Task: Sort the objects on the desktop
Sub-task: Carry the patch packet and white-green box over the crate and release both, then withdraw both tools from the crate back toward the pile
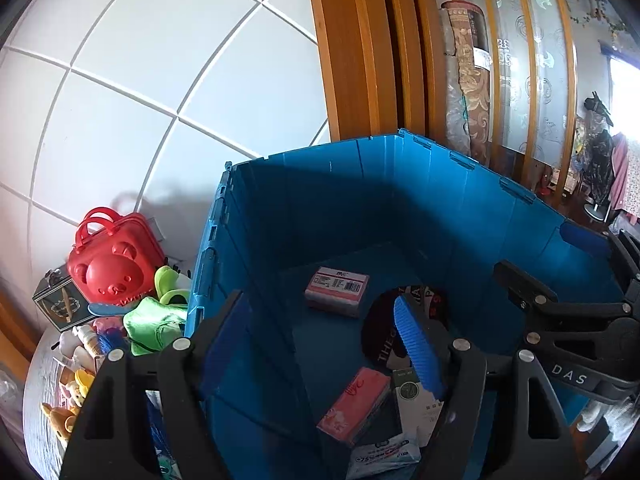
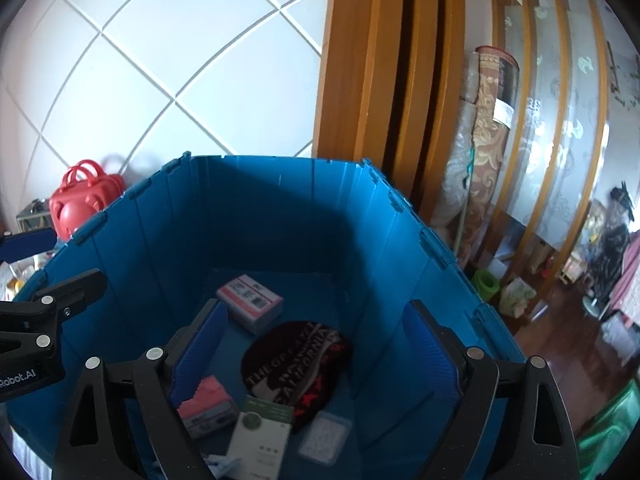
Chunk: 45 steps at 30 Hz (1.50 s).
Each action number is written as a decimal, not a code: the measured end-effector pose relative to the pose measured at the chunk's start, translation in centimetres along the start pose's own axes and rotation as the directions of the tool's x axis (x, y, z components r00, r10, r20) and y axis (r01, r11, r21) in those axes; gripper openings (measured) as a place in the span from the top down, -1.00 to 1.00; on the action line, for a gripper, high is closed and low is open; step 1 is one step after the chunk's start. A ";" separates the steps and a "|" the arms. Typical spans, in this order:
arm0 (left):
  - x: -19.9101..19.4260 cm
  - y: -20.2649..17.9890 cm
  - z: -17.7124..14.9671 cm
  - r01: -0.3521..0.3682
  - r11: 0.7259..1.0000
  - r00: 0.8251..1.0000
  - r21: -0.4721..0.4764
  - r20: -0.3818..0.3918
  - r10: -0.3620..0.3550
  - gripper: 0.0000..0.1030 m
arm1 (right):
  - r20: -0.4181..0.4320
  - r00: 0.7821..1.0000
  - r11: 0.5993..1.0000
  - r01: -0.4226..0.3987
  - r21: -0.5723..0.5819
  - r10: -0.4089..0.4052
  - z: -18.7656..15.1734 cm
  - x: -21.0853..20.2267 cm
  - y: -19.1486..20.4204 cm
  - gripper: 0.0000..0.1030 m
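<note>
Both grippers: black frames w/ silver screws, ribbed blue pads on fingers [image 1: 418, 350]. White lettering: "DAS", "Robot.AI".

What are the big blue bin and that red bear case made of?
The blue bin looks like hard moulded plastic: thin ribbed wall panels with hinge-like joints along the rim and a dull sheen. The red bear case also seems to be plastic, glossier, with a bear face raised from the shell and stiff looped handles.

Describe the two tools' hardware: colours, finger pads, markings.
Both tools, left tool and right tool, are black plastic linkages with triangular cutouts and silver round pivot pins. Fingers carry ribbed blue pads. White lettering: "DAS" on the right tool's body in the left wrist view, "Robot.AI" on the left's in the right wrist view. No cables or sleeves visible.
</note>
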<state>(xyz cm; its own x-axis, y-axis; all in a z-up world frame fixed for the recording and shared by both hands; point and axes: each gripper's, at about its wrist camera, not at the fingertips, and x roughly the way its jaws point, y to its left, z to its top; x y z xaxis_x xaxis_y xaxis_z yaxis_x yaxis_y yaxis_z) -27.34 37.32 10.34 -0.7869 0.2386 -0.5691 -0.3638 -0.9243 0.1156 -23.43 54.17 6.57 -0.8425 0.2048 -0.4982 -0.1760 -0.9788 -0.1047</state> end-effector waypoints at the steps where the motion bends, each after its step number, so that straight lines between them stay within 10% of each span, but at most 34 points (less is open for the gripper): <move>1: 0.0 0.0 0.0 -0.002 1.000 1.000 -0.004 0.002 0.002 -0.45 | 0.005 1.000 1.000 0.008 0.003 -0.008 -0.1 0.0 0.0 -0.86; 19: -7.0 8.5 -4.5 -0.093 0.975 0.981 -0.204 0.148 0.125 -0.63 | 0.067 0.991 0.993 0.114 0.015 -0.115 -0.6 -0.6 1.1 -1.00; 31: -12.1 23.1 -12.5 -0.372 0.843 0.908 -0.388 0.036 0.418 -0.82 | 0.245 0.963 0.993 -0.115 -0.021 0.116 1.3 -6.9 8.7 -1.00; 45: -13.7 38.8 -23.4 -0.510 0.727 0.854 -0.459 -0.172 0.491 -0.82 | 0.239 0.921 0.945 -0.267 -0.187 0.308 1.2 -9.6 25.0 -1.00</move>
<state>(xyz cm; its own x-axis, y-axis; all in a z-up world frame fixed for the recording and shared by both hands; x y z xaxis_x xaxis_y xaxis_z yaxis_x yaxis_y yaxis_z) -19.05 -8.82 3.52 -0.7650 -0.3012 -0.5692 0.3659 -0.9307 0.0008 -20.36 27.76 9.80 -0.9518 -0.1127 -0.2853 0.1540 -0.9800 -0.1264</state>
